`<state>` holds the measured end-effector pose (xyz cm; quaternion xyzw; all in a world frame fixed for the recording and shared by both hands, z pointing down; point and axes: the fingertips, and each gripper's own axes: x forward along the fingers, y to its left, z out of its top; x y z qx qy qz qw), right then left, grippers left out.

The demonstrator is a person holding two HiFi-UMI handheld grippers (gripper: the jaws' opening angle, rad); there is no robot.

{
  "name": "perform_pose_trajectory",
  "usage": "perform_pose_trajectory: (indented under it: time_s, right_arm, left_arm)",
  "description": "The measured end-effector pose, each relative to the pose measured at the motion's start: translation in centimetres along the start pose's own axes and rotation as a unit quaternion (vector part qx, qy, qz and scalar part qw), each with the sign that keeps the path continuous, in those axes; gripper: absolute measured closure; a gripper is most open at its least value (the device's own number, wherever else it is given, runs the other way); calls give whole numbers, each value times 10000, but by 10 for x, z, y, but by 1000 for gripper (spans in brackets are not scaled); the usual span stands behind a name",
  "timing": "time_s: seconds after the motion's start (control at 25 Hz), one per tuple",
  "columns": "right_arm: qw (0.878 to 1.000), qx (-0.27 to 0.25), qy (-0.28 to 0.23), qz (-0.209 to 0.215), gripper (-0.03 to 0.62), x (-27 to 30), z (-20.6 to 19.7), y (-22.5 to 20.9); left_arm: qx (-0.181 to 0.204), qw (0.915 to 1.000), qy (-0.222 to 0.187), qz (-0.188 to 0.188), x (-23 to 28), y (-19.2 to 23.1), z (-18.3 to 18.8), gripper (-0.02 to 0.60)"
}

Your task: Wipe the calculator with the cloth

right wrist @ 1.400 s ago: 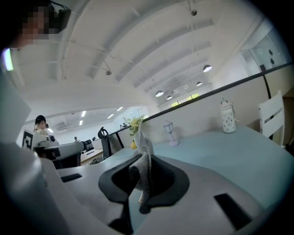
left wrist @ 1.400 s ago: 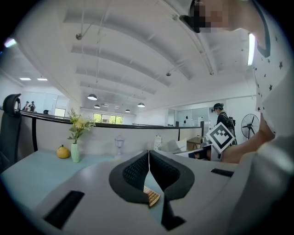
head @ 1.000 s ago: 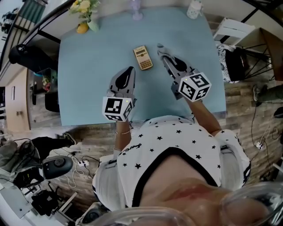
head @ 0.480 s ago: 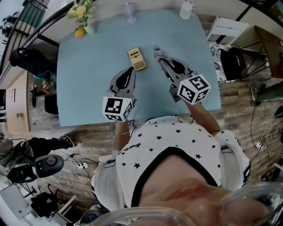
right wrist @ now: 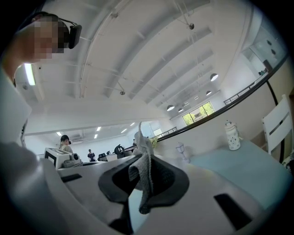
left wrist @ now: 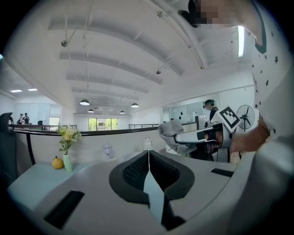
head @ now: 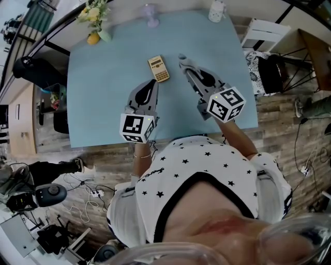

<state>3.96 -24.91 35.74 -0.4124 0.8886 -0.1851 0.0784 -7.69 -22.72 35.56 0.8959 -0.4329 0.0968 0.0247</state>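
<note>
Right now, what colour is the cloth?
Grey. The cloth shows best in the right gripper view.

A calculator [head: 158,69] lies on the blue surface [head: 103,103], just beyond the left tool [head: 152,83] and beside the right tool [head: 183,59], whose tip carries a cloth [head: 181,56]. Flowers [head: 96,11] stand at the far edge.

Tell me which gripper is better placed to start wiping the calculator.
The right gripper: its jaws are shut on the cloth, and in the head view its tip is close beside the calculator. The left gripper is shut with nothing between its jaws.
</note>
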Motion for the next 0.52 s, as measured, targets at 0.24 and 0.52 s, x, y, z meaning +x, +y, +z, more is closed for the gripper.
perform_pose_trajectory:
  time_s: [0.24,0.52]
  right_arm:
    - [10000,36,-35,-42,549,-5,3,-3]
    - [9999,56,-66,-54,550,-7,3,-6]
  left_arm:
    - [16,10000,8,-45,3,-5,1,552]
    - [34,10000,-4,-60,5,-7,1,552]
